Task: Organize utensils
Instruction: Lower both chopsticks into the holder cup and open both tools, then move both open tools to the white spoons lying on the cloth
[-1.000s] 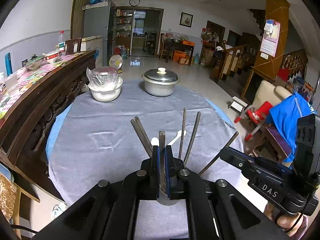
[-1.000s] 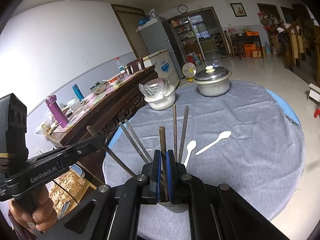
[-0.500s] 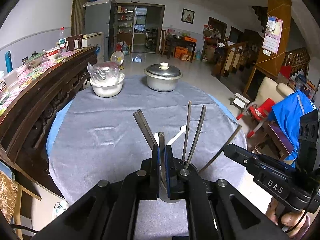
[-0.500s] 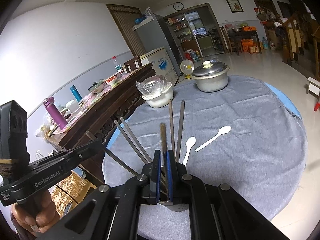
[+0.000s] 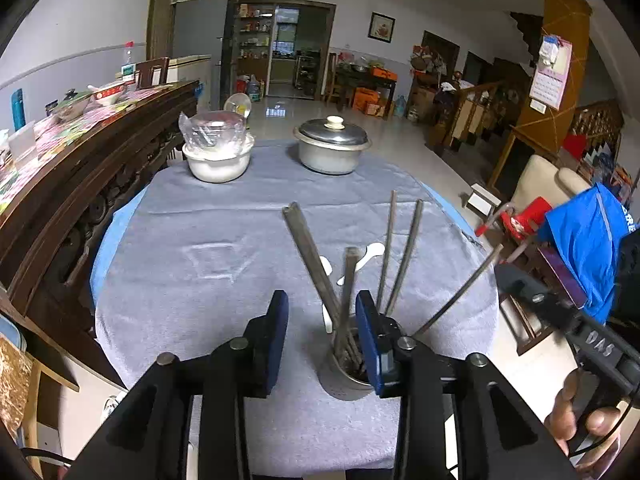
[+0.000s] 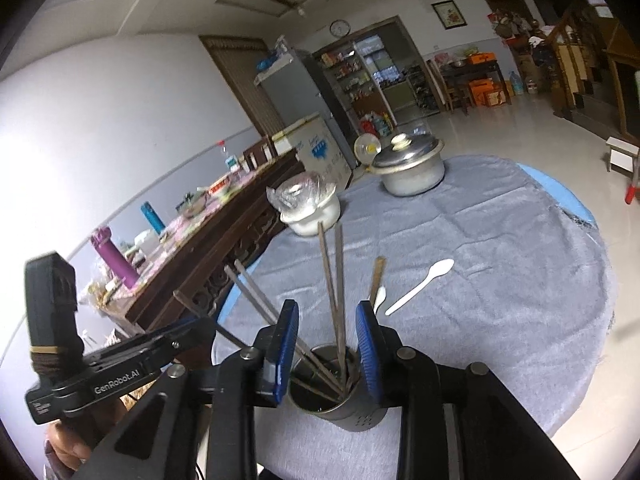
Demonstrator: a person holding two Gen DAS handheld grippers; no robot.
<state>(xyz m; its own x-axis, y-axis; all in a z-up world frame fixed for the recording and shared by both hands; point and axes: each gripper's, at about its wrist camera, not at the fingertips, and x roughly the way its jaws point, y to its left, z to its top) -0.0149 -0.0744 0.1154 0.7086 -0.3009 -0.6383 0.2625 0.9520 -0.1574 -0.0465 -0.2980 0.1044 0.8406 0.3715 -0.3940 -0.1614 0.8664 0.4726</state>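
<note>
The left gripper (image 6: 326, 346), its body lettered "GenRobot.AI", has just been opening and grips nothing. The metal holder (image 6: 340, 396) of chopsticks (image 6: 330, 280) stands on the grey cloth (image 6: 500, 280). The right gripper (image 5: 322, 338), marked "DAS", likewise has just parted, empty.

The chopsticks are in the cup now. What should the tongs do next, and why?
Probably move the right tongs, which have just been opening with chopsticks standing loose between them, toward the long white spoon: it lies on the cloth, outside the metal cup.
</note>
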